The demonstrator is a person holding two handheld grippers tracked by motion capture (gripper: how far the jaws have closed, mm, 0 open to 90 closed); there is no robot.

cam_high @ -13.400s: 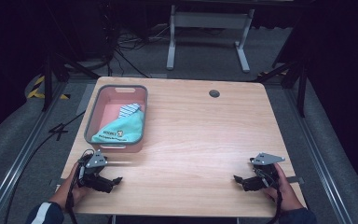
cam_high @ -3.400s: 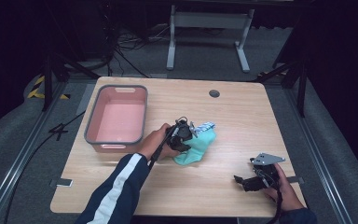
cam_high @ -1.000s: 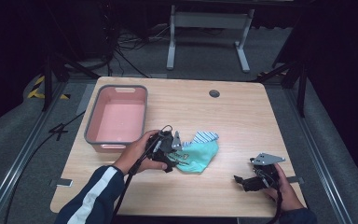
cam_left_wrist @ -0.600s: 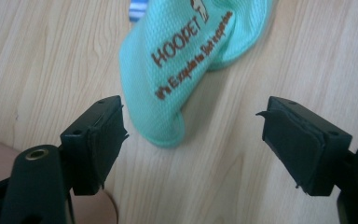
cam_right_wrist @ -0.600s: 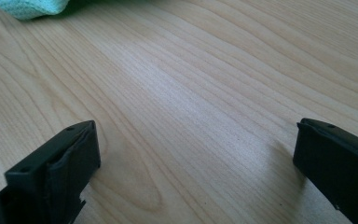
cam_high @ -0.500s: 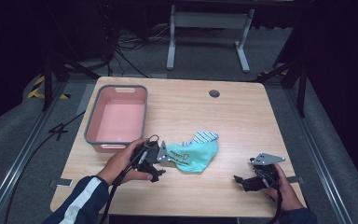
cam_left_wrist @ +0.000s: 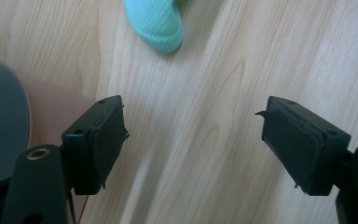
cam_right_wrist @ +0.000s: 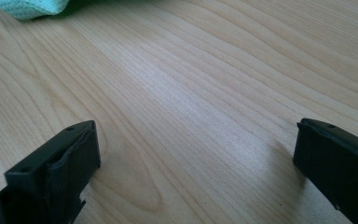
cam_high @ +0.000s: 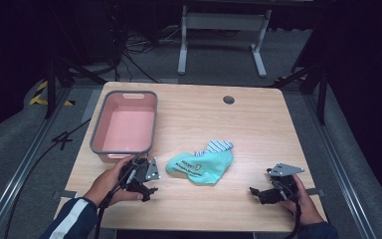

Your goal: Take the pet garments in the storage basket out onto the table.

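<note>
The left gripper (cam_left_wrist: 193, 144) has its jaws spread over bare wood, nothing between them; its own view shows ribbed knit on the teal cloth's (cam_left_wrist: 156, 23) rounded tip, which the high view leaves unresolved. The right gripper (cam_right_wrist: 196, 172) also stands wide and empty near the tabletop's (cam_high: 258, 124) front right corner. The high view shows small dark print on the cloth, unreadable, a striped piece (cam_high: 218, 147) touching it mid-table, and the pink grey-rimmed bin (cam_high: 97, 130) by the left edge.

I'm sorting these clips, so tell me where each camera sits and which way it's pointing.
High view: above the near edge, looking forward and down at the table; both forearms enter from below.
Left gripper view: on the left gripper, facing tabletop between open jaws.
Right gripper view: on the right gripper, low over wood.
All share the teal cloth.
</note>
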